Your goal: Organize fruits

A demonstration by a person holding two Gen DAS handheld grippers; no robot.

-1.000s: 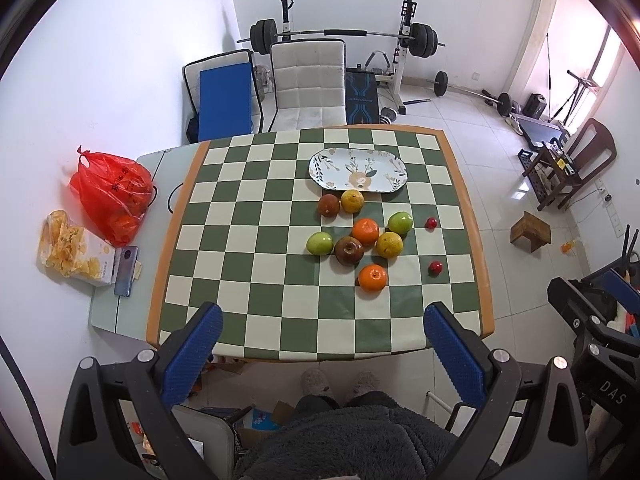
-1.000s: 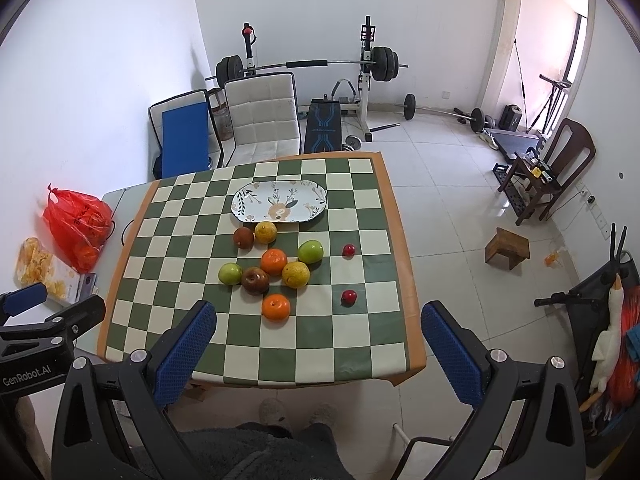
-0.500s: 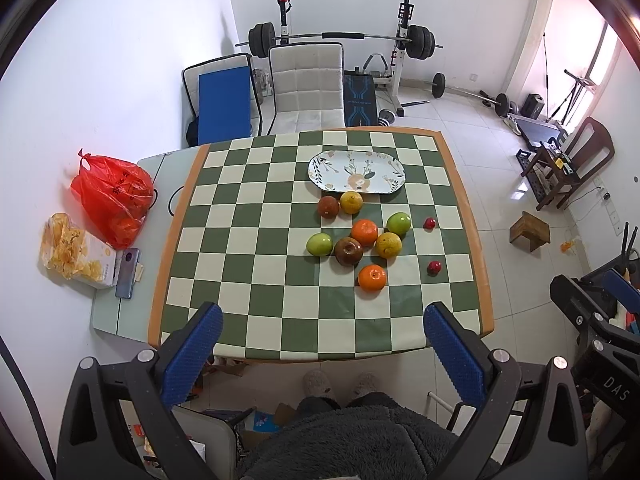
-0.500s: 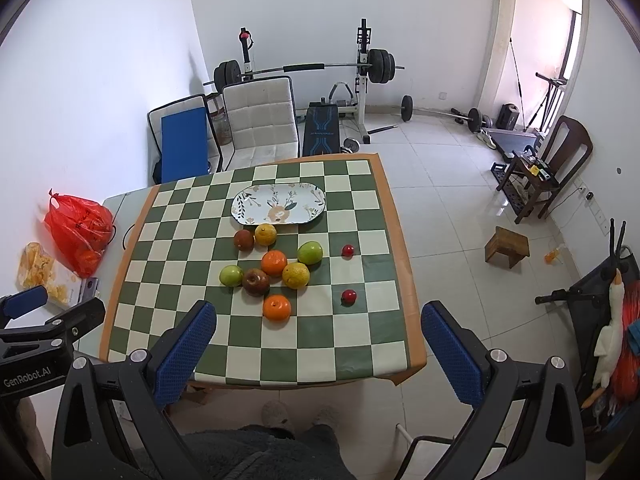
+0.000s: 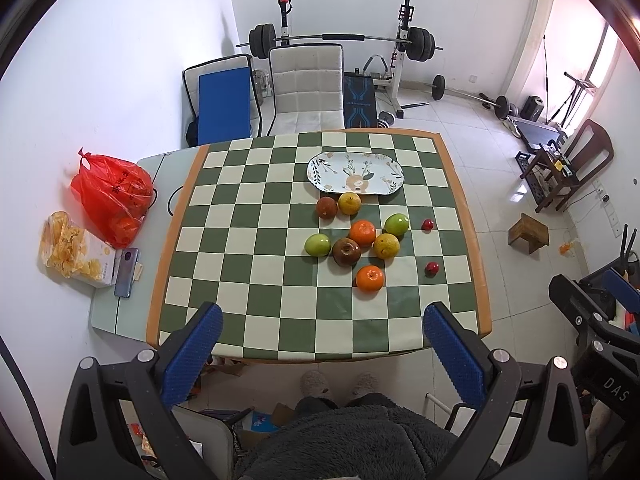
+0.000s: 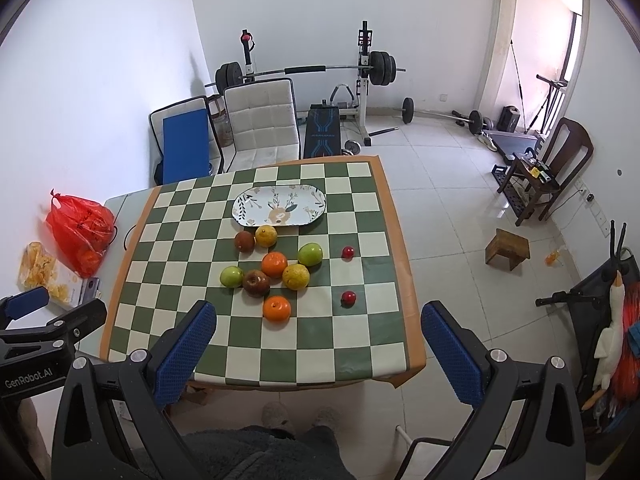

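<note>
Ten round glossy fruits (image 5: 362, 233) near oval patterned plate (image 5: 355, 172); left gripper (image 5: 322, 338), right gripper (image 6: 318, 336) gaping, empty.

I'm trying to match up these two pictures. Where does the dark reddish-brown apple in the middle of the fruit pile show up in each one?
Left wrist view: the dark apple sits right of centre, between a green apple and a yellow fruit.
Right wrist view: the dark apple sits left of centre, with the same neighbours.
Shared landmark: the oval patterned plate, at the far side of the fruit.
</note>
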